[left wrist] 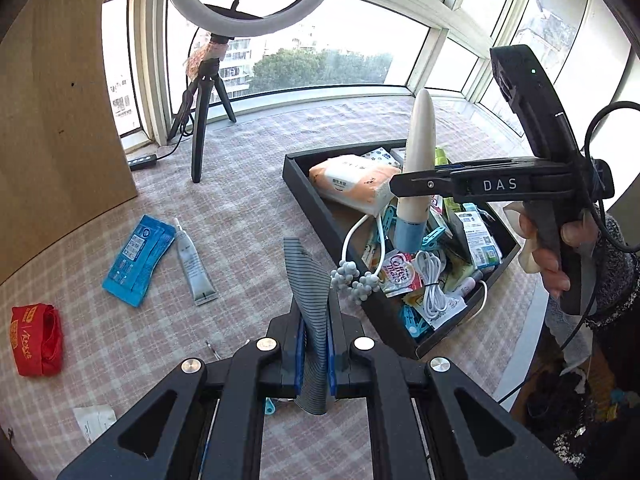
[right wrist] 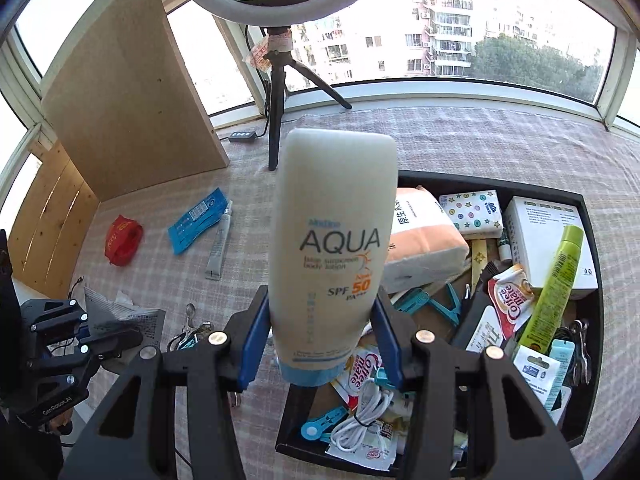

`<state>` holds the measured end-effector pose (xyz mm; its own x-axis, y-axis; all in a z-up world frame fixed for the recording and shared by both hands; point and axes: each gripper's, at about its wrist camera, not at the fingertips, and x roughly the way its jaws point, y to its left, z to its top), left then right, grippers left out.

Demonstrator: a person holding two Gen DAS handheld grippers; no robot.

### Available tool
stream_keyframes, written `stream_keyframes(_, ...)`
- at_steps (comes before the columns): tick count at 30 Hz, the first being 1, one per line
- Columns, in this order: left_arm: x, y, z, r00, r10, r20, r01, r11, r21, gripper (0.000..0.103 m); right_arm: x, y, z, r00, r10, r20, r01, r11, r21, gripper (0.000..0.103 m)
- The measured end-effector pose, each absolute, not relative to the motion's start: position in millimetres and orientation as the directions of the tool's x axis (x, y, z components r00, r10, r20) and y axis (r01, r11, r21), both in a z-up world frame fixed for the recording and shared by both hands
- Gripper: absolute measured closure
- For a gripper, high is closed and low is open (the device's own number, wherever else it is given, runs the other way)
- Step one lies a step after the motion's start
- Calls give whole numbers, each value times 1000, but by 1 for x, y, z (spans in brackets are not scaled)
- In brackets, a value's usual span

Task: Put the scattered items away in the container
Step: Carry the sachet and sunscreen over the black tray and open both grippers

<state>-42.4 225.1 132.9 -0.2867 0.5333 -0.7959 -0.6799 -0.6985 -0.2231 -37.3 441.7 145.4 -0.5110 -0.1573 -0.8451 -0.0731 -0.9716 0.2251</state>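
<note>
My right gripper (right wrist: 320, 322) is shut on a cream AQUA sunscreen tube (right wrist: 332, 240), upright, blue cap down, over the near left corner of the black tray (right wrist: 596, 276). In the left wrist view the tube (left wrist: 418, 152) hangs above the tray (left wrist: 298, 184), which holds several items. My left gripper (left wrist: 314, 344) is shut on a grey striped sock-like cloth (left wrist: 308, 280) above the checked cloth. A blue packet (left wrist: 138, 260), a grey tube (left wrist: 192, 262) and a red pouch (left wrist: 36, 338) lie scattered on the table.
A ring light on a black tripod (left wrist: 202, 120) stands behind the scattered items. A wooden board (left wrist: 60, 100) stands at the left. A white paper packet (right wrist: 120, 312) and keys (right wrist: 188, 330) lie near the table's front. Windows surround the table.
</note>
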Motion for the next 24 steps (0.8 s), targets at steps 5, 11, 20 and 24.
stream_keyframes(5, -42, 278, 134, -278, 527, -803, -697, -686, -209, 96, -13, 488, 146, -525, -100, -845, -155, -965, 211, 56)
stream_keyframes(11, -32, 348, 132, -292, 493, -820, -733, -666, -140, 96, 16, 544, 149, -542, -21, -840, -260, -946, 192, 56)
stream_keyframes(20, -8, 424, 129, -240, 504, -830, -808, -577, -117, 96, 36, 594, 143, -539, 7, -842, -352, -910, 218, 56)
stream_keyframes(24, -7, 436, 127, -229, 509, -830, -814, -567, -123, 96, 32, 598, 136, -524, -18, -852, -353, -906, 236, 55)
